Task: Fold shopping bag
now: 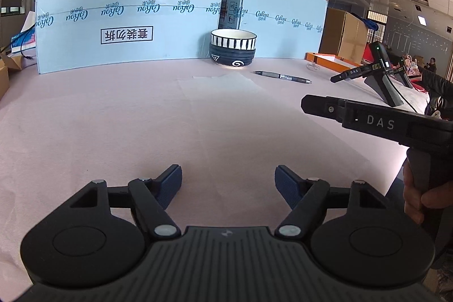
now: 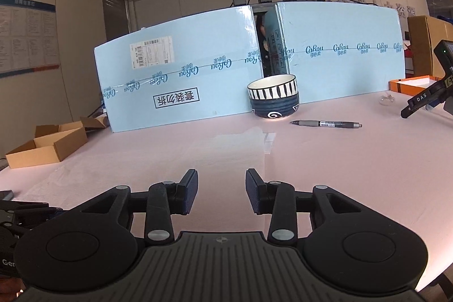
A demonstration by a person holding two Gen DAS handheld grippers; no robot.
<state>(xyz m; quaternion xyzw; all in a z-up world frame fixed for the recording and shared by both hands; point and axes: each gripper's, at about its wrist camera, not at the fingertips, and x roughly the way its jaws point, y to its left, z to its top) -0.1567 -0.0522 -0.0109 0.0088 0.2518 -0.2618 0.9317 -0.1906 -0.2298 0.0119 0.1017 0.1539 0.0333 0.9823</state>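
Left wrist view: we held both the left gripper (image 1: 228, 183) and the right gripper (image 2: 221, 190) unclenched and empty, presumably ready for the bag (image 1: 223, 115) lying flat ahead of the fingers.

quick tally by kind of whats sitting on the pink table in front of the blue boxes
bowls: 2, stacked, striped white one in dark blue one
pens: 1, grey
clear flat shopping bag: 1
orange tray: 1
small clear item: 1, too small to identify
total: 6

Both hand-held grippers, left and right, are open and empty.
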